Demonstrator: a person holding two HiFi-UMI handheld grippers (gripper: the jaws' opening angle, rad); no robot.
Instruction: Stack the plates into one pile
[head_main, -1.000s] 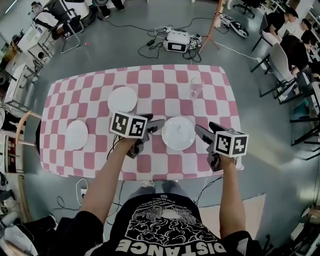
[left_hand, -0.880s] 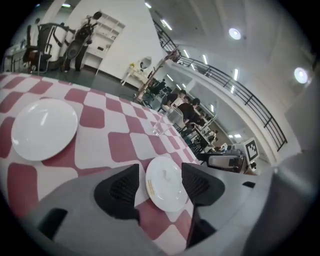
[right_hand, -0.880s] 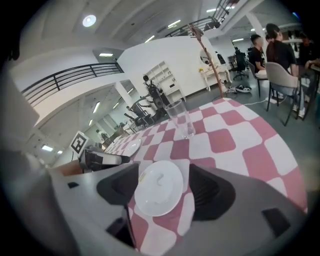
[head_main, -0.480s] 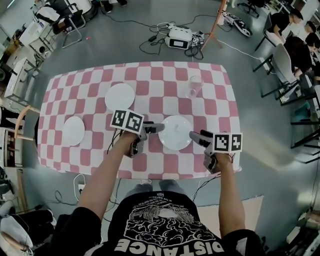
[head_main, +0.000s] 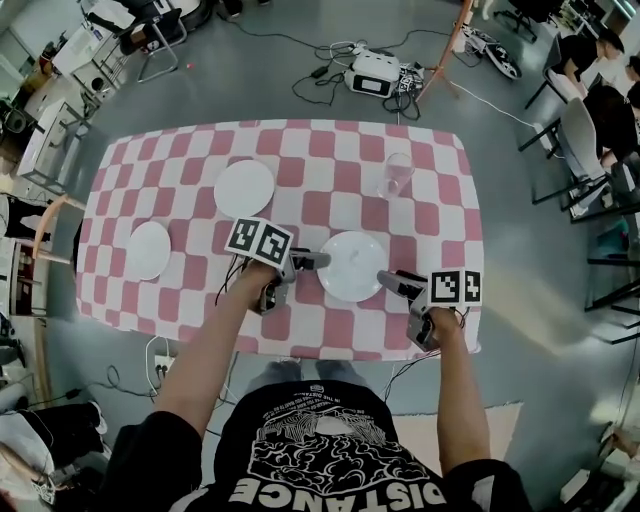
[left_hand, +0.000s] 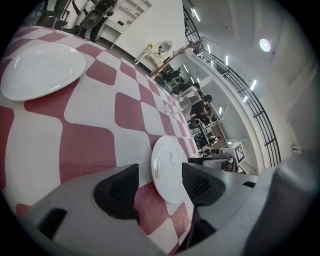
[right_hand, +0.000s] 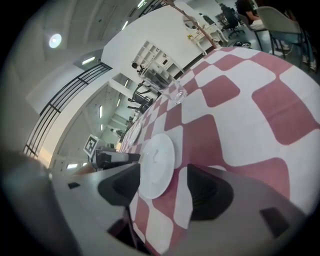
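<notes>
The black shirt (head_main: 340, 455) at the bottom of the head view carries large white capitals reading "DISTANCE", upside down to the camera, beside a white graphic. Smaller print on the shirt is too small to read. The 2 marker cubes (head_main: 260, 241) show only black-and-white square codes, no letters.

Even, bright overhead lighting, soft shadows; strong fisheye bending with dark vignetted corners.

Grey floor (head_main: 250, 85) w/ office chairs (head_main: 574, 124)
</notes>
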